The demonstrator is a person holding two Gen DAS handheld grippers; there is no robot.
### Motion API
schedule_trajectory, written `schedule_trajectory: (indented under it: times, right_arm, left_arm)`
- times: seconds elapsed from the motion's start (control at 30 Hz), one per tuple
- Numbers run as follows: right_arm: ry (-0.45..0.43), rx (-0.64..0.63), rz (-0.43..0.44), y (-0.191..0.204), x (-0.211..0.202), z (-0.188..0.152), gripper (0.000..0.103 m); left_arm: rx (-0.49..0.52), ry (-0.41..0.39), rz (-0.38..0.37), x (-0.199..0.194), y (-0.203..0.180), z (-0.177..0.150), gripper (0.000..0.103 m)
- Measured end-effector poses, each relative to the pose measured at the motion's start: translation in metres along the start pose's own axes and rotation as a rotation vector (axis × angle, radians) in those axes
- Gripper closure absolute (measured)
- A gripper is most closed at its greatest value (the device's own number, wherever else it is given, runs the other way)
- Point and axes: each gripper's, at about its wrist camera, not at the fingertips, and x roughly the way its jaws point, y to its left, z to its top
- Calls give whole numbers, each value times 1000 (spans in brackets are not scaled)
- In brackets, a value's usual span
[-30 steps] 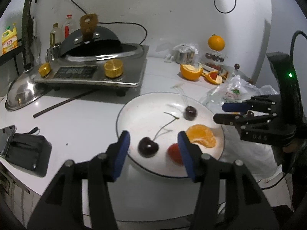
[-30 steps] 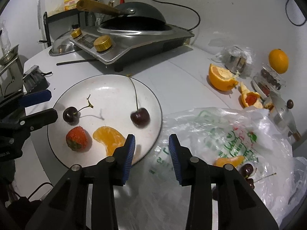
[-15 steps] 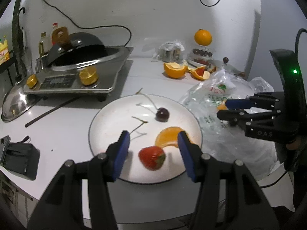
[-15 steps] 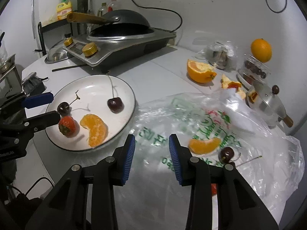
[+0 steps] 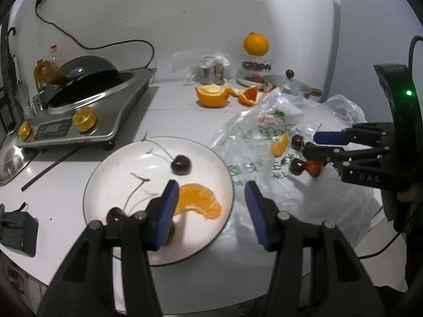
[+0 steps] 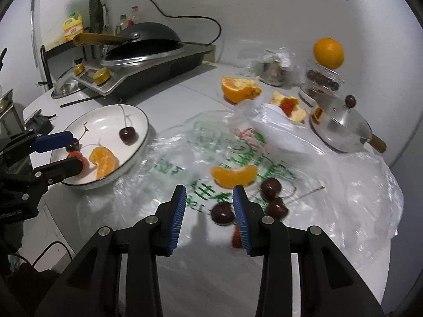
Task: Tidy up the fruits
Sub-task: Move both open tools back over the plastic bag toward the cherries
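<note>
A white plate (image 5: 105, 182) holds a cherry (image 5: 181, 164), an orange segment (image 5: 198, 204), a second cherry (image 5: 115, 214) and a strawberry (image 6: 76, 157). My left gripper (image 5: 210, 208) hovers open over the plate's right rim with nothing between its fingers. To the right a clear plastic bag (image 6: 343, 185) carries an orange segment (image 6: 234, 175), three cherries (image 6: 271, 185) and a strawberry (image 6: 236, 235) half hidden by a finger. Above them my right gripper (image 6: 210, 216) stands open. One cherry (image 6: 223, 212) shows between its fingertips, with the pads apart from it.
An induction cooker with a wok (image 5: 79, 111) fills the back left, a chopstick (image 5: 53, 166) lying before it. Orange peel halves (image 5: 211, 96), a whole orange (image 5: 256, 44) and a lidded metal pot (image 6: 341, 129) stand at the back right. A black pouch (image 5: 15, 232) lies near the table's front-left edge.
Both grippers have swung to the right. The left one went from the plate's left side to its right rim. The right one went from the plate's rim to above the fruit on the bag.
</note>
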Motion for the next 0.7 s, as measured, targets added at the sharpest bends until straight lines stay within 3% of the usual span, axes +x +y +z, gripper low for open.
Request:
schedule_trajectory:
  times: [0.7]
  right_arm:
    - [-2,99,-26,-55,-13,-36,64]
  left_arm:
    - [98,36,-52,24,-59,15,50]
